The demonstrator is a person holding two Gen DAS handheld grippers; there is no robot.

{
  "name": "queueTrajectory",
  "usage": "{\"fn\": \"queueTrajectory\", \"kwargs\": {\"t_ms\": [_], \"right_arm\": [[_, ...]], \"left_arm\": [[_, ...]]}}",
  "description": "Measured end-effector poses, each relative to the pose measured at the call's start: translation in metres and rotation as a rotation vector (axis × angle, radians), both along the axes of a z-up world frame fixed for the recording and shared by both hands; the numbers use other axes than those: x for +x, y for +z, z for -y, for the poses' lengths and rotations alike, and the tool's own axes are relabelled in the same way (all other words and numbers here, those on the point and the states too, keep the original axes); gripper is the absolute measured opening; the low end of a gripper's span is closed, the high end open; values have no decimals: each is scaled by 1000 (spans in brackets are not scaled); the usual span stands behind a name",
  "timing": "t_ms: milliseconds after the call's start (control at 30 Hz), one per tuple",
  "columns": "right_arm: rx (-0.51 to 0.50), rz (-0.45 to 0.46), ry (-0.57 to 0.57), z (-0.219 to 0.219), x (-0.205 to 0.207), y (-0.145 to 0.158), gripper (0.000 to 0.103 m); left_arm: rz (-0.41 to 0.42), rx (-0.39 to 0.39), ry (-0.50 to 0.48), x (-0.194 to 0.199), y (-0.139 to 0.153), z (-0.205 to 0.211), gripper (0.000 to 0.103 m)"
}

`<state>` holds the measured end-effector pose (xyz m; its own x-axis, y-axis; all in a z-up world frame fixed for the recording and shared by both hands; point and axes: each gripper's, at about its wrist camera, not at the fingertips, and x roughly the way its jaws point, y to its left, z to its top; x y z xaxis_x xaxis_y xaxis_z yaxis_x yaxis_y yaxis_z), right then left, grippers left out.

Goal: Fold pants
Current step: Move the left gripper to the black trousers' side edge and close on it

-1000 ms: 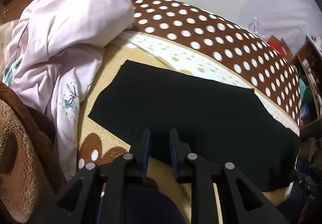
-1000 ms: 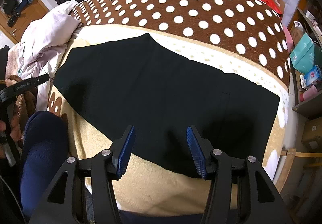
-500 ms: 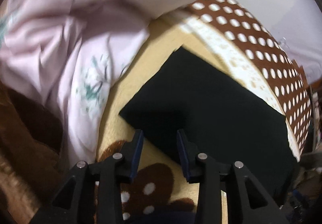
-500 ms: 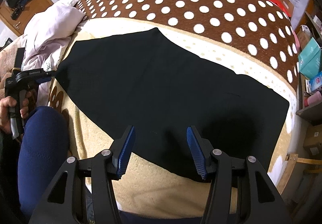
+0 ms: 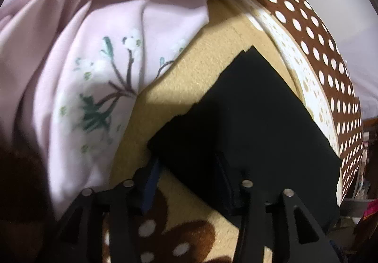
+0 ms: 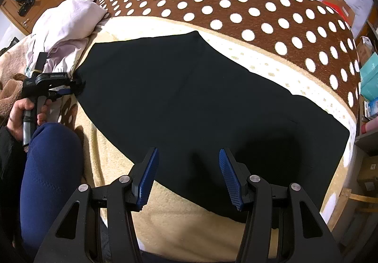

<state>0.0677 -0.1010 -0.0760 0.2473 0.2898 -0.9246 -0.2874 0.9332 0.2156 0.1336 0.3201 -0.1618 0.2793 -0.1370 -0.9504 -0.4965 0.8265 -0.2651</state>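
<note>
The left wrist view looks steeply down past its fingers (image 5: 151,175), very near the pants (image 5: 248,125) corner between them, somewhat blurred. The right wrist view sits higher above the blanket (image 6: 189,218), facing across the whole pants (image 6: 200,97) beyond its fingers (image 6: 147,177). Both share that corner, seemingly.

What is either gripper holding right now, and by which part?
Nothing yet. Left gripper jaws are opening over the black pants corner; right gripper hangs open above their near edge.

We see black grippers (image 6: 186,175) with ribbed blue pads (image 6: 148,179), silver screws (image 6: 123,179), and navy trousers (image 6: 47,168) on our leg.
</note>
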Motion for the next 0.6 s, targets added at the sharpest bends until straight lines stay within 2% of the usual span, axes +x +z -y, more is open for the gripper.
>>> {"fn": "queueTrajectory", "kwargs": {"t_ms": [67, 200, 300, 367, 467, 600], "right_arm": [[2, -2, -1, 0, 0, -1, 54], [6, -3, 1, 0, -3, 0, 54], [7, 0, 2, 2, -4, 2, 54], [6, 4, -1, 4, -5, 4, 54], [3, 10, -9, 6, -8, 8, 54], [3, 18, -17, 11, -13, 12, 54]], "left_arm": [[1, 7, -18, 4, 0, 4, 61], [-18, 59, -50, 6, -2, 13, 58], [-14, 92, -51, 7, 1, 16, 32], [-8, 107, -59, 8, 8, 13, 8], [4, 137, -91, 10, 13, 21, 7], [67, 131, -99, 8, 30, 30, 7]]}}
